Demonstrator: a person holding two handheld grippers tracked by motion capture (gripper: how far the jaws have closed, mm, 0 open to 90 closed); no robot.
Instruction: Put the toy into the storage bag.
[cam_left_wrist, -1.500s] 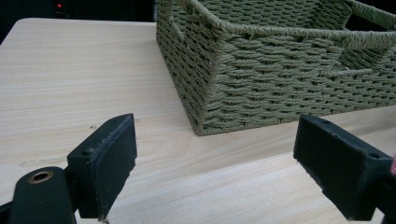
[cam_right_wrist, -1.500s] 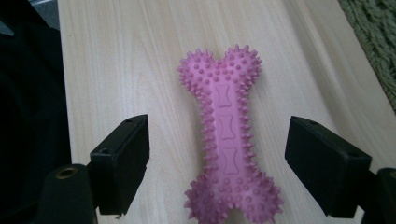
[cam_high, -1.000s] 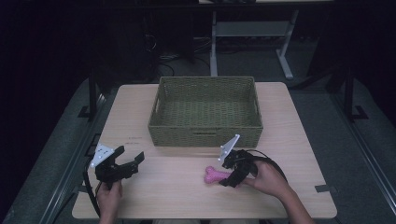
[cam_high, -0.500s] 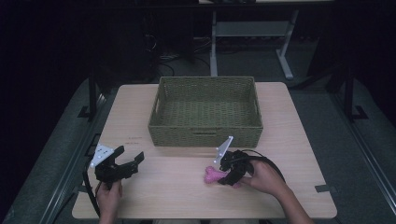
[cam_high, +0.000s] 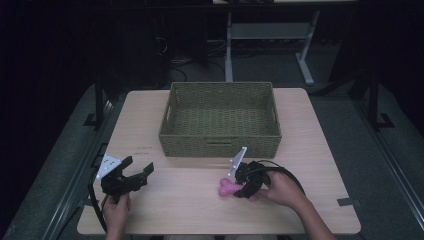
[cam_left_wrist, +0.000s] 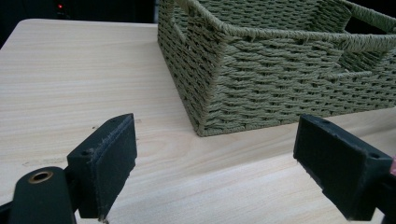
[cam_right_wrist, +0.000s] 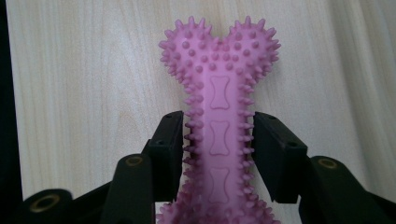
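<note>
The spiky pink bone toy (cam_right_wrist: 219, 135) is pinched by the just-closed right gripper (cam_right_wrist: 219, 154); its soft spikes could probably let it twist loose when lifted.

A basket (cam_high: 220, 120) stands at the middle of the table (cam_high: 325, 150), toward its far edge. In front of it, to the right, a bone-shaped toy (cam_high: 228, 188) lies on the tabletop between the jaws of the right gripper (cam_high: 244, 186), which press on its shaft from both sides. The left gripper (cam_high: 131, 176) sits near the table's front left corner, well apart from the toy, with the basket's near corner ahead of it.
</note>
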